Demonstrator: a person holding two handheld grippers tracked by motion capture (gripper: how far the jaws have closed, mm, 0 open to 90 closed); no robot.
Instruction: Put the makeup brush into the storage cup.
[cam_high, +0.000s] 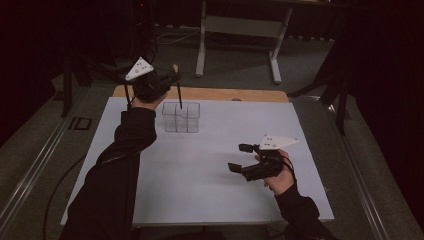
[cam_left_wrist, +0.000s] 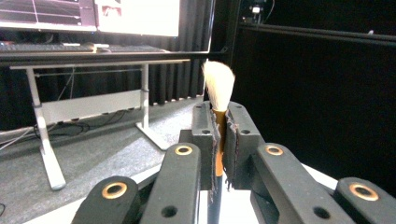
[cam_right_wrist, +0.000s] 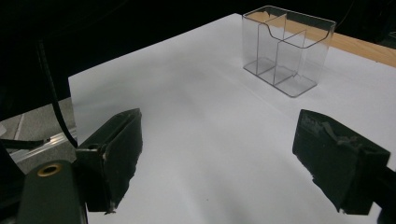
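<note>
Right gripper fingers gape over bare white table; left gripper pinches brush above clear organizer.

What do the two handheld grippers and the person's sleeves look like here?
Both the left gripper and the right gripper are black, each topped by a grey three-cornered plate with small dark dots. The linkage arms carry brass-coloured rivets, and the jaws end in blocky black pads with worn, frayed edges. A thin black cable trails from each. The person wears long black sleeves.

The organizer stands at the table's far side, the brush above it, the right gripper nearer.
</note>
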